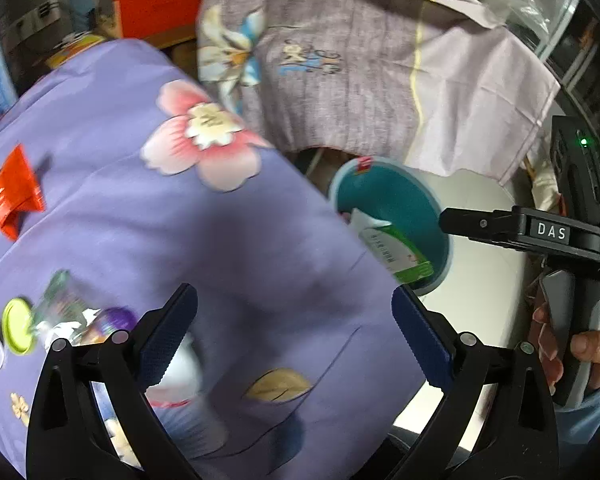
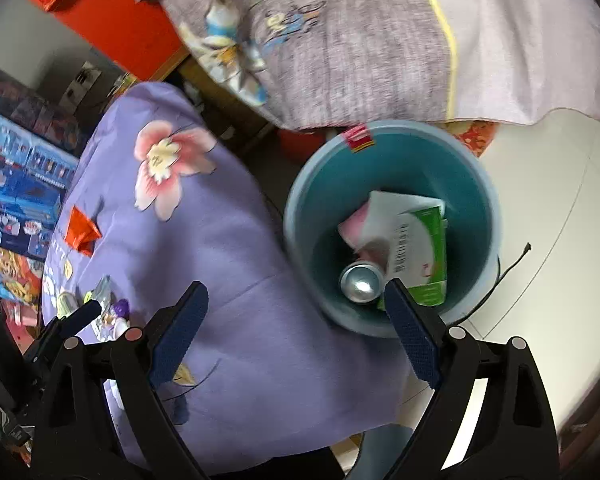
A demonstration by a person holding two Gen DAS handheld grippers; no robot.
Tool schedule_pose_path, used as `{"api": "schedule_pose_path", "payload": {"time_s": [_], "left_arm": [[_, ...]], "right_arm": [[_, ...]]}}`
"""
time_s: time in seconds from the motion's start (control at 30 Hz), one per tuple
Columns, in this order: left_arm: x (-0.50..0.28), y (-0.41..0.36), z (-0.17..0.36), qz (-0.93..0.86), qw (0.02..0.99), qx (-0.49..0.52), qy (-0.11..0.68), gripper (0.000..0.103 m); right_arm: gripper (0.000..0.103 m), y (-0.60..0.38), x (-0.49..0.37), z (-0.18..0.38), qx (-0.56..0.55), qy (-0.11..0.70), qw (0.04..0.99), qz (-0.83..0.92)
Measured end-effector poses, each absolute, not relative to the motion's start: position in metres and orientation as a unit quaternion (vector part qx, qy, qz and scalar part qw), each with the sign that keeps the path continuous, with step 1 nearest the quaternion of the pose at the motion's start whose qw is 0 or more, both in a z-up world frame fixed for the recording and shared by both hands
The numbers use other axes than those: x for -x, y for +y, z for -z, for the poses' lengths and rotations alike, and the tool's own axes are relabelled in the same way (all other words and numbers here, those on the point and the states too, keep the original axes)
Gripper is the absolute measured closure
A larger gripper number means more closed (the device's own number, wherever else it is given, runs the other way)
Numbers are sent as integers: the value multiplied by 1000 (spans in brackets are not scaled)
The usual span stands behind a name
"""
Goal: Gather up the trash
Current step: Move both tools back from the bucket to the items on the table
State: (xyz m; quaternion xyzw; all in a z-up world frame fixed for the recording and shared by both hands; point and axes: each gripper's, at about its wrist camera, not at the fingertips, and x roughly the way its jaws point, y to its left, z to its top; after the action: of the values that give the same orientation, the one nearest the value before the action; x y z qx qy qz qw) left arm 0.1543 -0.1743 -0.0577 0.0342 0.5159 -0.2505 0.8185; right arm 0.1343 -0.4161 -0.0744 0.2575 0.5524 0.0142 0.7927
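My left gripper hangs open over a purple flowered cloth, with nothing between its fingers. On the cloth to its left lie a red wrapper, a yellow-green lid, a crumpled clear wrapper and a white item. A teal bin stands on the floor beside the cloth. My right gripper is open and empty, straddling the cloth's edge and the bin. Inside the bin are a green-white carton, a silver can and pink paper.
A grey-lilac printed cloth drapes over furniture behind the bin. Red furniture and blue boxes stand at the far left. White floor tiles with a black cable lie right of the bin. A hand holds the right gripper's handle.
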Motion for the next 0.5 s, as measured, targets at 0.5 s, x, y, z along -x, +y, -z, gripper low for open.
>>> {"api": "schedule_pose_path", "payload": {"time_s": [0.5], "left_arm": [[-148,-31,69,172,838,51,516,5]], "right_arm": [[17,-302,-152,65,-196,579,788,-68]]}}
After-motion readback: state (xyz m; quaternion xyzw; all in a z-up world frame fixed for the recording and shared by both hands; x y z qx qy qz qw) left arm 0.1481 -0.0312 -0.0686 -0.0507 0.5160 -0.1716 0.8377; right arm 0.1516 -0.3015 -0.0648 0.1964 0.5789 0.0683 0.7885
